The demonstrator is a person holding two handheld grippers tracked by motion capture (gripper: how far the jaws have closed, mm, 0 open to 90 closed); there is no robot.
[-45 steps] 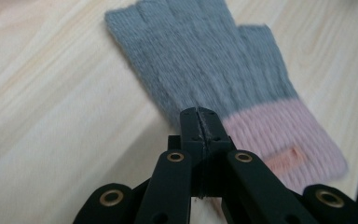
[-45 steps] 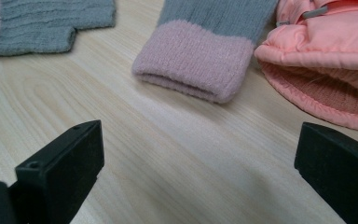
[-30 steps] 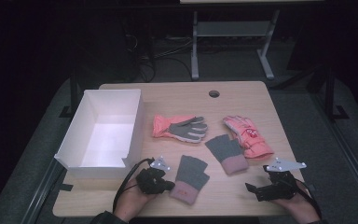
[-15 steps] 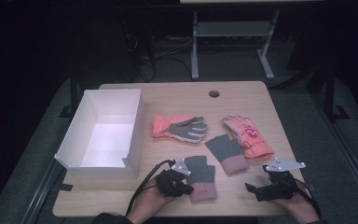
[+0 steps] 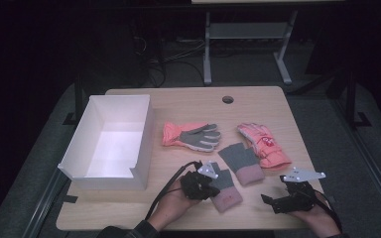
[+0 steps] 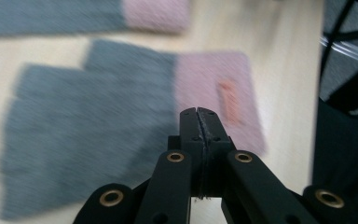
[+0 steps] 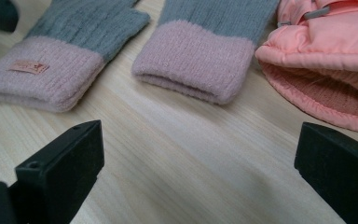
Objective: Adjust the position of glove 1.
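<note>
Since a second ago, my left hand-held gripper (image 5: 217, 174) has slid from beside the white box (image 5: 110, 140) rightward, and it now hangs over the near grey-and-pink knit glove (image 5: 224, 187). From its own camera I see its jaws pressed fully together with nothing between them, tips poised above that glove's pink cuff (image 6: 214, 93); whether they touch the wool I cannot tell. My right hand-held gripper (image 5: 273, 201) has kept its place at the bench (image 5: 188, 99) front edge, jaws spread wide and empty, facing the cuffs of both knit gloves and the salmon padded glove (image 7: 326, 60).
</note>
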